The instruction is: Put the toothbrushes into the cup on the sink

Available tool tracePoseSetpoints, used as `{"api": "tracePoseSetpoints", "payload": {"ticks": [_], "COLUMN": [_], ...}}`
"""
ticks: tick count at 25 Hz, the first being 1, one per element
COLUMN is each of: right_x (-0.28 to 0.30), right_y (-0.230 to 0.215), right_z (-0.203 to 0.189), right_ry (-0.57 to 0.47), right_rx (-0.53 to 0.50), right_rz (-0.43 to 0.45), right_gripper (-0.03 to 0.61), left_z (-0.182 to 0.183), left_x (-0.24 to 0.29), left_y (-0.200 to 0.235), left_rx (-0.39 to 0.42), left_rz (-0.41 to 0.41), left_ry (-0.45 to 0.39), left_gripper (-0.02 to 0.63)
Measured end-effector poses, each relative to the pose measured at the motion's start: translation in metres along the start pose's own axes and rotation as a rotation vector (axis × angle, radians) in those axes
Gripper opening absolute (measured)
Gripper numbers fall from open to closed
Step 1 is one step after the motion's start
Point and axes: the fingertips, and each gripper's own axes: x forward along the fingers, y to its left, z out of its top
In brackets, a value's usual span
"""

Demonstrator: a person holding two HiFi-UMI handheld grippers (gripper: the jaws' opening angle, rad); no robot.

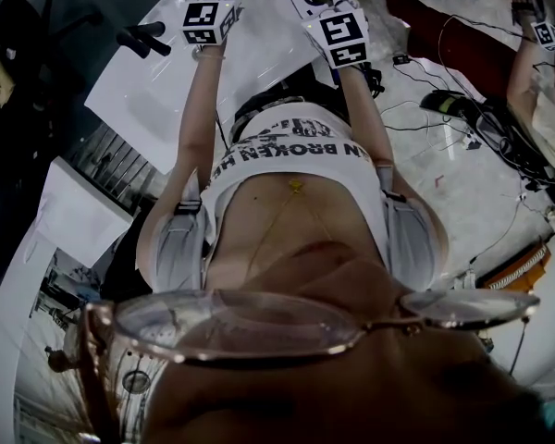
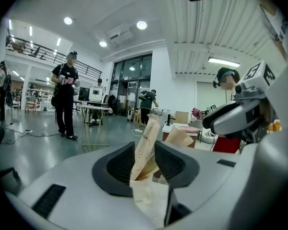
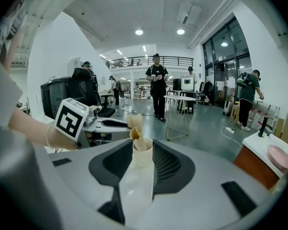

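Standing between the left gripper's parted jaws, two beige packets lean to the right, with no sign that the pads squeeze them. The right gripper clamps a cream cup with something tan inside. The grippers are held up side by side. Beyond, a person stands by a table.

Beige paper-wrapped toothbrush stands tilted; upright cream cup holds beige paper.
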Motion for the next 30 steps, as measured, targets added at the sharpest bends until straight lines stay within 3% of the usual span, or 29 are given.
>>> {"api": "tracePoseSetpoints", "payload": {"ticks": [8,17,19,22,30], "right_x": [0.012,0.017,0.016,0.015,0.002], "right_y": [-0.006,-0.002,0.004,0.017,0.06], "right_z": [0.002,0.008,0.011,0.019,0.037], "right_ry": [-0.012,-0.041,-0.056,-0.083,-0.125], "right_rx": [0.012,-0.005,-0.016,-0.026,-0.035], "right_rz": [0.015,0.042,0.046,0.071,0.16], "right_gripper": [0.132,0.132,0.087,0.046,0.028], "left_z": [0.004,0.014,0.017,0.025,0.046], "left_x": [-0.018,-0.051,-0.062,-0.081,-0.127], "left_y": [0.003,-0.012,-0.017,-0.022,-0.037], "left_rx": [-0.058,-0.126,-0.154,-0.205,-0.223], "left_rz": [0.031,0.047,0.045,0.047,0.089], "left_ry": [-0.005,-0.018,-0.035,-0.075,-0.134], "left_gripper": [0.167,0.171,0.138,0.035,0.014]}}
